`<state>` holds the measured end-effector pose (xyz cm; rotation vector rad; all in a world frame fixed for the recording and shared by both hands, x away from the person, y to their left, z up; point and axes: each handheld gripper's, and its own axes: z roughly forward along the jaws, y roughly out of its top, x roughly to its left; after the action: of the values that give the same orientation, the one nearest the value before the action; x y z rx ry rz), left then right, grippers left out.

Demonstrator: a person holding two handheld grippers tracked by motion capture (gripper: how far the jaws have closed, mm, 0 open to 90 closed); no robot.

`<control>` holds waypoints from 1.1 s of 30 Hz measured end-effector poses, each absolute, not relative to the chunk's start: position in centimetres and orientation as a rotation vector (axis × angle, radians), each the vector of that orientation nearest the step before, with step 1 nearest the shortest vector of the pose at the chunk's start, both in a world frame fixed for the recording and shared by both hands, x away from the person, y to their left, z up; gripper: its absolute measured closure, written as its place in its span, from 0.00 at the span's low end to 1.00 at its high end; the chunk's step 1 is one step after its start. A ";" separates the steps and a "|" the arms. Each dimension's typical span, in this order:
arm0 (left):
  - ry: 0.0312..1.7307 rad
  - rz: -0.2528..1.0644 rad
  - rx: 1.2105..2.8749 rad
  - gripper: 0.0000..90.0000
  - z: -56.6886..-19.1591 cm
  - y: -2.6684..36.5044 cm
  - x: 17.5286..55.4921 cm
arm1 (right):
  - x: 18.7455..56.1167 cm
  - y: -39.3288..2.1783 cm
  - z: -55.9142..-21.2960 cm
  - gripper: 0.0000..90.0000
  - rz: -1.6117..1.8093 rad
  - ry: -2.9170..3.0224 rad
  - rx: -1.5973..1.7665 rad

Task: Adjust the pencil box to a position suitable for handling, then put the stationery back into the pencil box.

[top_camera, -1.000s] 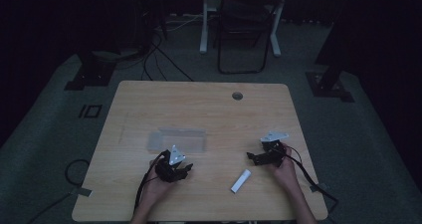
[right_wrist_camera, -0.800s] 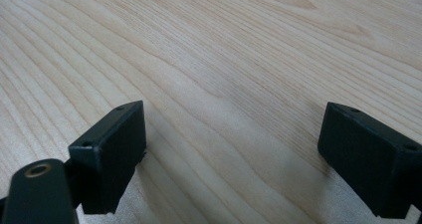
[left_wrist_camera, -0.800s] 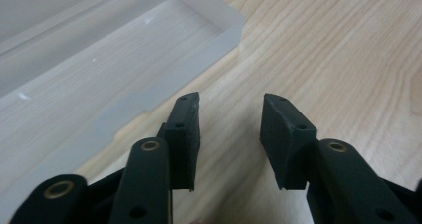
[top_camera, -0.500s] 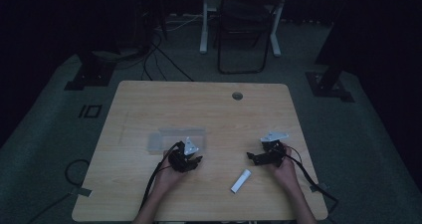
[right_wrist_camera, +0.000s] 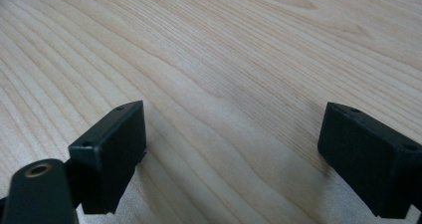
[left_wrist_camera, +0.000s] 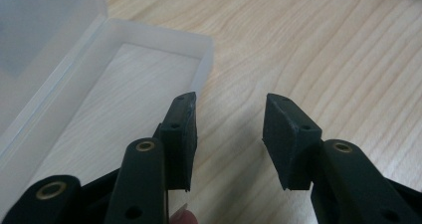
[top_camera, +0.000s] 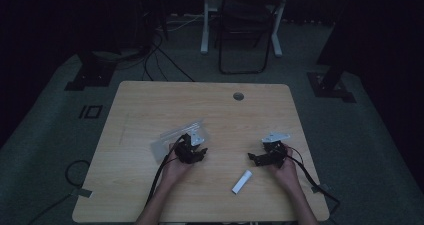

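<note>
On the wooden table [top_camera: 150, 105], left of its middle, lies a clear plastic box [left_wrist_camera: 124, 69] with its lid open. The left gripper [left_wrist_camera: 229, 134] sits at the box's near right corner, jaws parted and empty. A small white stick [top_camera: 241, 181] lies right of the box; beyond it the right gripper [right_wrist_camera: 231, 149] rests with jaws wide apart, empty.

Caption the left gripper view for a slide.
Open left gripper beside an open, empty clear plastic box on a wooden table.
</note>
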<state>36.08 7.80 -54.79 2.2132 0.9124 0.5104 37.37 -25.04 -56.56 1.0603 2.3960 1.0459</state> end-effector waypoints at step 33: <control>0.802 0.386 2.089 0.54 -51.6 6.2 30.9 | 37.4 -25.0 -56.6 0.13 1.045 2.397 1.059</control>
<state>30.94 6.22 -51.58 2.0888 0.8016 0.3858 37.38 -25.04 -56.56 1.0595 2.3966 1.0455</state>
